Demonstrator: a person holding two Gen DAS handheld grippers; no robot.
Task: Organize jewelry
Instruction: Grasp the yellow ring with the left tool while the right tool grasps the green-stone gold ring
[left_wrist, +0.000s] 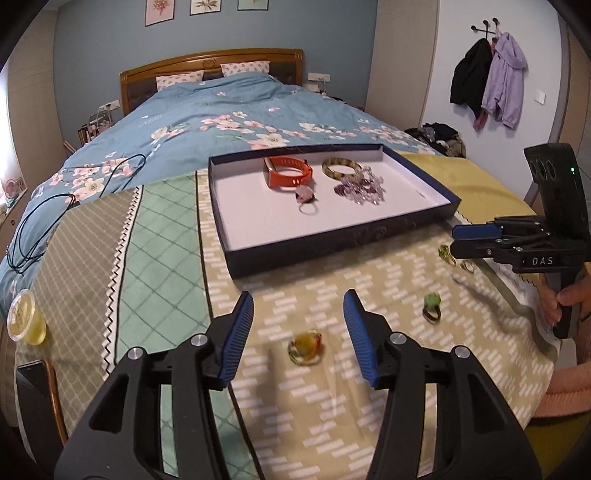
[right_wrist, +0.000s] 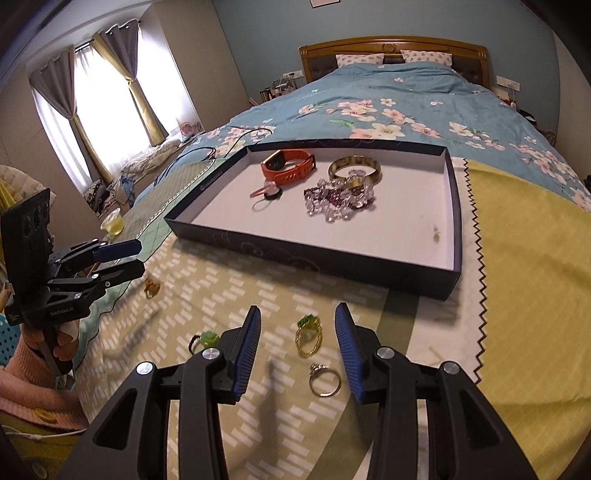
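Note:
My left gripper (left_wrist: 298, 306) stands open above the patterned cloth, with an amber ring (left_wrist: 306, 347) lying between and just below its fingers, untouched. My right gripper (right_wrist: 298, 314) is open too; a gold ring with a green stone (right_wrist: 308, 332) lies between its fingertips, and a silver ring (right_wrist: 325, 378) sits nearer the camera. A green ring on a dark band (right_wrist: 205, 339) lies left of it. Beyond stands a dark blue box (right_wrist: 295, 258) holding an orange watch (right_wrist: 286, 168), a bangle (right_wrist: 354, 168), a bead necklace (right_wrist: 340, 201) and a pink charm (right_wrist: 267, 192).
The cloth covers the foot of a bed with a blue flowered quilt (left_wrist: 221, 118). A cup of yellow liquid (left_wrist: 26, 321) and a black cable (left_wrist: 37, 229) lie at the left. A yellow cloth (right_wrist: 535, 295) spreads right of the box. A hand (left_wrist: 565, 299) grips the right tool.

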